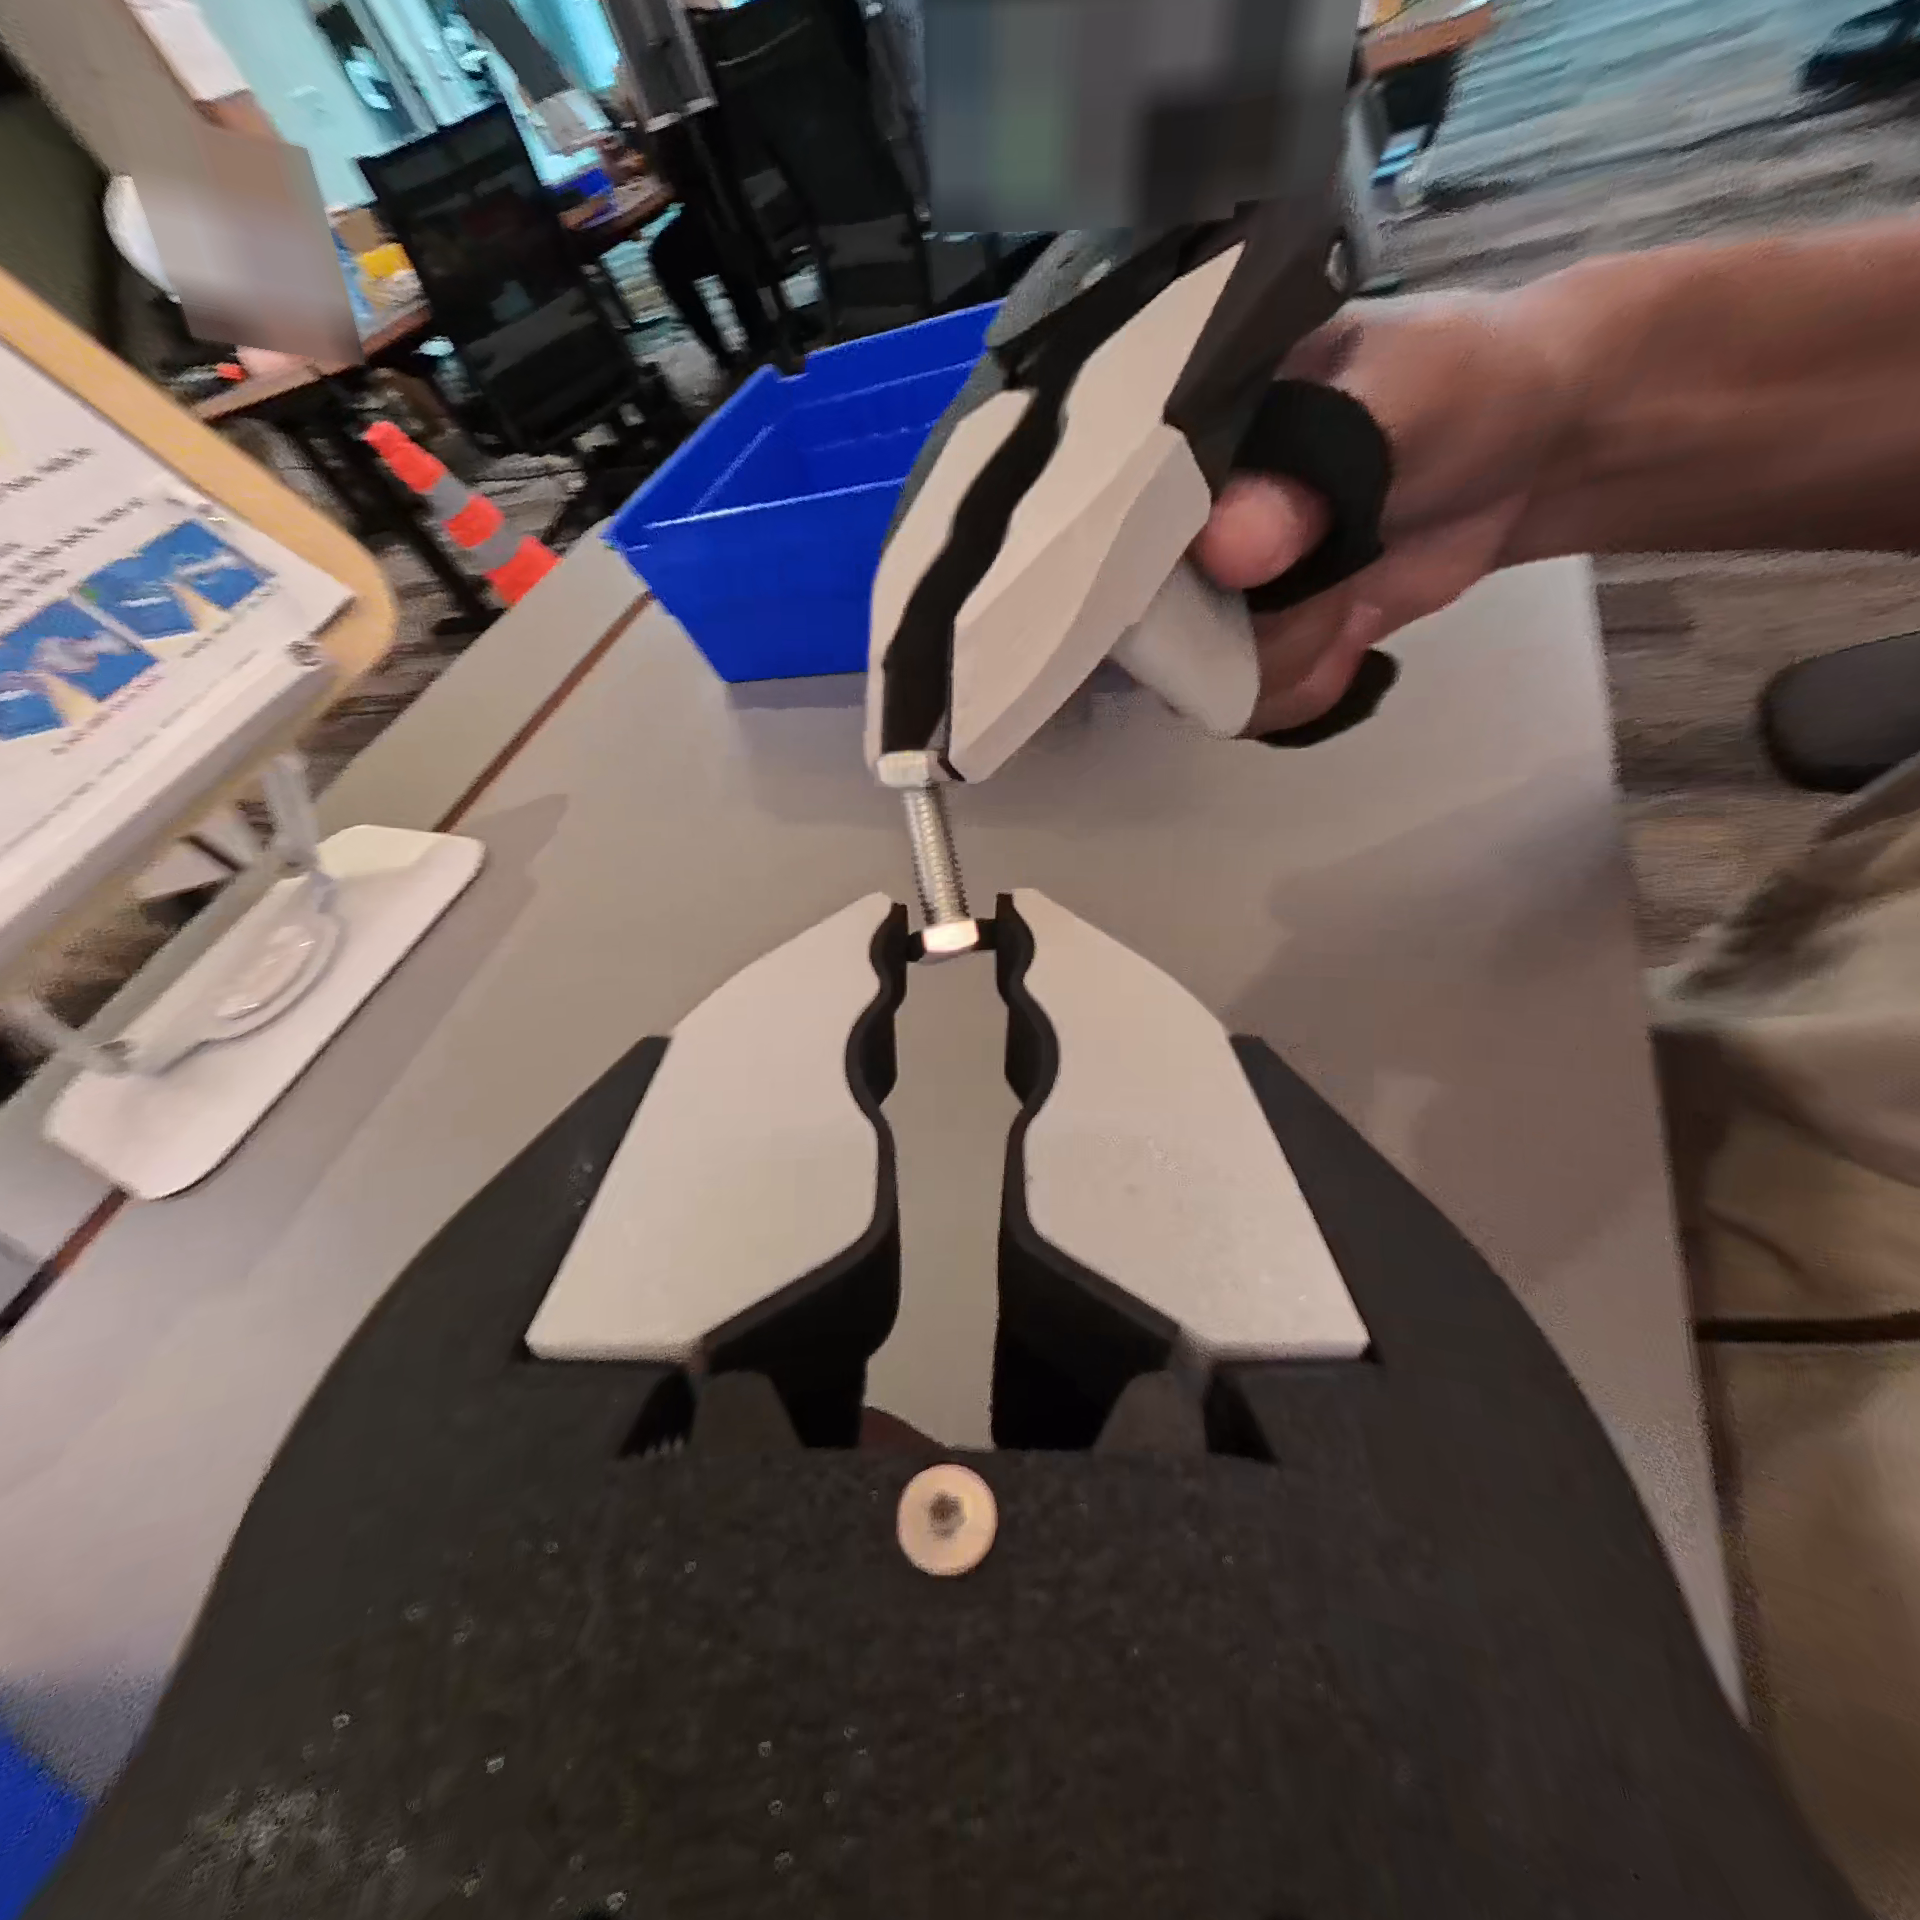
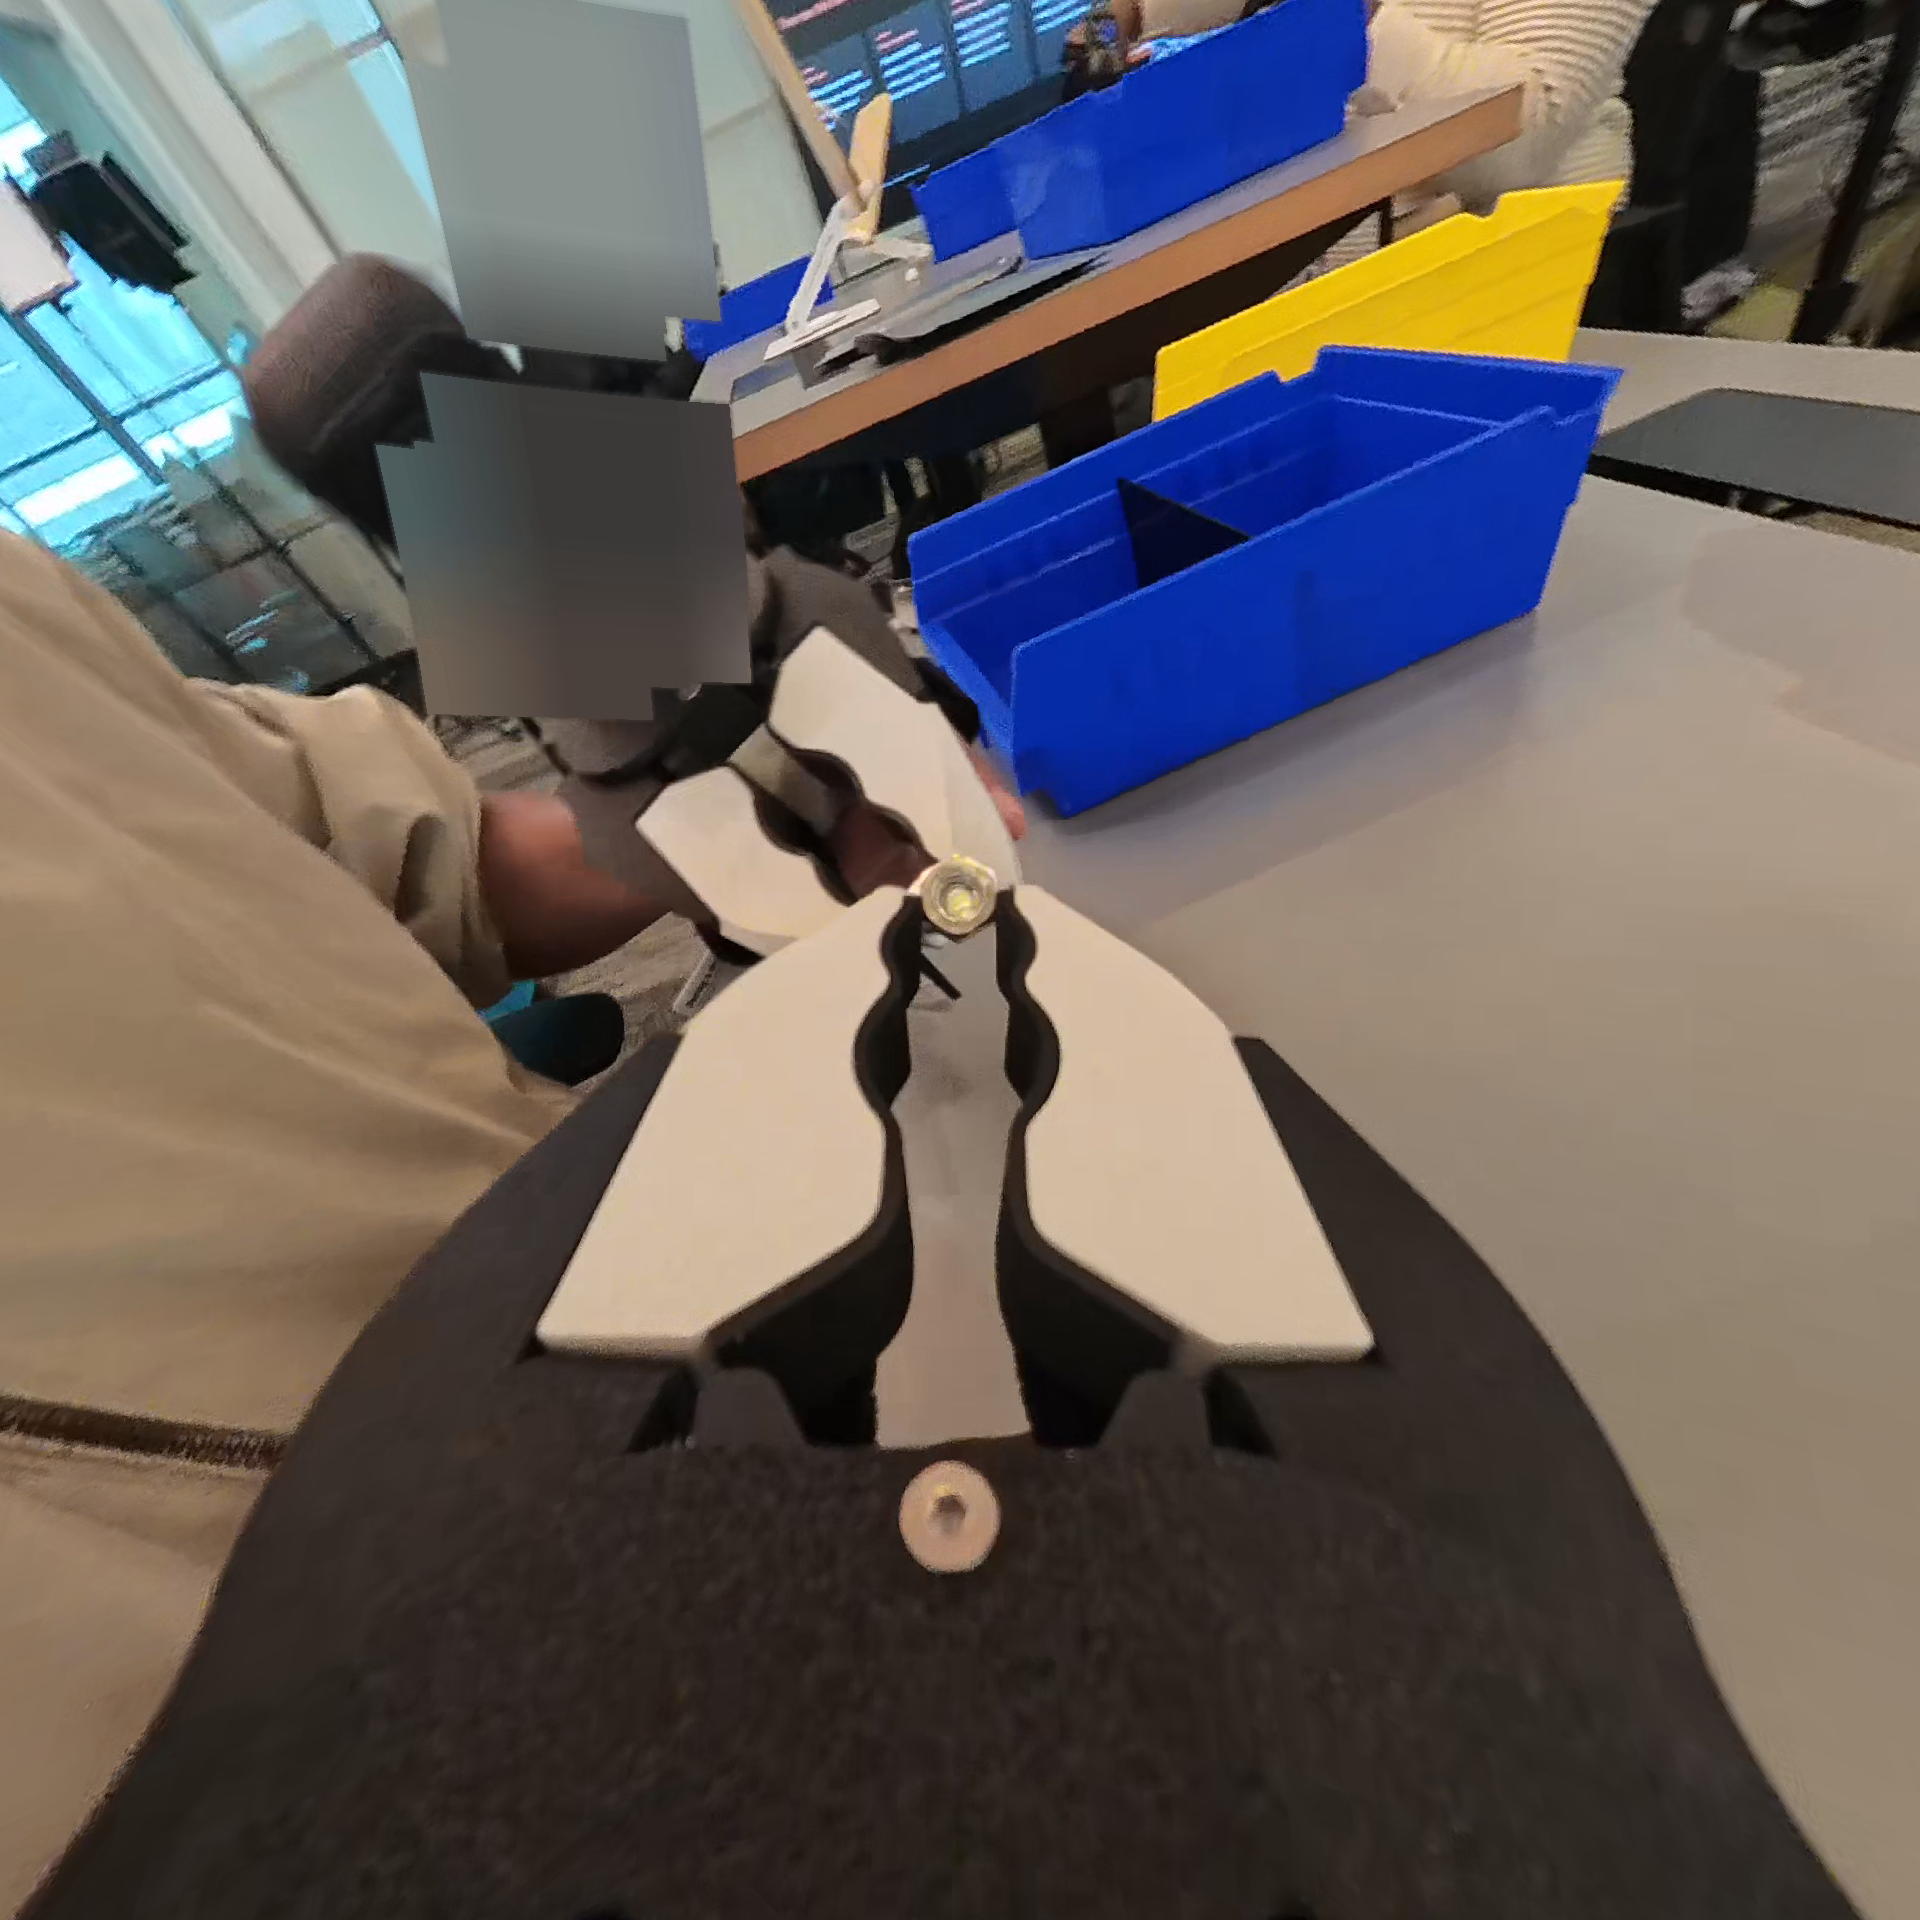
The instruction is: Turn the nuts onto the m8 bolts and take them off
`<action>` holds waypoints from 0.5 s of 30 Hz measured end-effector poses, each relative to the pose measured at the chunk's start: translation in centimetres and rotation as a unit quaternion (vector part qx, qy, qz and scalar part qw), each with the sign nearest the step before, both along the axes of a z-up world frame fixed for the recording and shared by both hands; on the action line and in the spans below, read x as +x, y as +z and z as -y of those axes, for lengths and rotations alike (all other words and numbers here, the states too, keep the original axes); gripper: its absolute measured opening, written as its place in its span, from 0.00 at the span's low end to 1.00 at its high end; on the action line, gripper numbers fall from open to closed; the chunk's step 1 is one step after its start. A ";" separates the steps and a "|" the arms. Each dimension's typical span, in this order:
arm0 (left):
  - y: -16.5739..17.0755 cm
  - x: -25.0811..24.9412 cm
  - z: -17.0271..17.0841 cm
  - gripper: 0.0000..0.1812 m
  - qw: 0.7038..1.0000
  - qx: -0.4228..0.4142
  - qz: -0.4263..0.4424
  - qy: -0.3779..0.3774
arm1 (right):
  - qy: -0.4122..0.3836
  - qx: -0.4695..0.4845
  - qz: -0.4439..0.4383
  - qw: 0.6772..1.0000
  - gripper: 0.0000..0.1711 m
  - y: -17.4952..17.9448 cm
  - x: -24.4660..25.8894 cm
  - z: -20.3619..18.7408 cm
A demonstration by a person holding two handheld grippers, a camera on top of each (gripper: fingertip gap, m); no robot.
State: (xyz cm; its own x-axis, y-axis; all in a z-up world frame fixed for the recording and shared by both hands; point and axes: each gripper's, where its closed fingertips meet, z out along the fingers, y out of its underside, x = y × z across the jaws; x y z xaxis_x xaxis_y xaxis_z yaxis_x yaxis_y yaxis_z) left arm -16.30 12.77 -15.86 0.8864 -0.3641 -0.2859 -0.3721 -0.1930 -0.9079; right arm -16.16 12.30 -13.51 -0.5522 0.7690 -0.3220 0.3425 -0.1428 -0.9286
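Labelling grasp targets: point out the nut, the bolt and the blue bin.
nut [image 1: 945, 938]: left wrist view, its front flat between the fingertips.
bolt [image 1: 932, 840]: left wrist view, mid threaded shank.
blue bin [image 2: 1226, 675]: right wrist view, its near side wall.

The printed sheet [image 1: 125, 623] and far screen [image 2: 914, 73] show only illegible writing.

Silver bolt [image 1: 935, 854], blue bin [image 2: 1247, 613], yellow bin [image 2: 1434, 291], grey table [image 1: 1299, 831]

Grey fingers [image 1: 748, 1122], black pads; black body; beige sleeve [image 2: 208, 935]
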 end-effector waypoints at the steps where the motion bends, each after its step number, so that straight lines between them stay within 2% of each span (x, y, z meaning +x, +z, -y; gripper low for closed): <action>1: 0.0 -0.1 -0.1 0.09 1.000 0.006 -0.008 0.017 | -0.013 -0.006 0.004 1.000 0.08 -0.2 -0.2 -0.2; 5: 0.0 -0.1 -0.3 0.09 0.997 0.028 -0.035 0.066 | -0.052 -0.020 0.047 0.997 0.08 -2.0 -0.8 -0.3; 8: 0.3 -0.3 -0.4 0.09 0.993 0.034 -0.062 0.095 | -0.064 -0.076 0.044 0.994 0.08 -2.0 -1.0 -0.2; 12: -0.7 -0.9 0.1 0.09 0.996 0.024 -0.024 0.084 | -0.070 -0.103 0.017 0.992 0.08 -0.9 -0.8 -1.2; 15: 0.6 -0.4 0.7 0.09 0.997 0.050 0.040 0.051 | -0.078 -0.078 0.010 0.994 0.08 -1.5 -0.8 -2.0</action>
State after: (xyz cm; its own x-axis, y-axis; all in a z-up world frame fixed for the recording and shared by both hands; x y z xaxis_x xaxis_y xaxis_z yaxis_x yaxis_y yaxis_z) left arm -16.66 12.08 -15.21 0.9387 -0.2448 -0.2429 -0.2809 -0.1340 -0.9503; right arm -16.93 14.28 -14.98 -0.4224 0.7845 -0.4541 0.3225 -0.3381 -0.8841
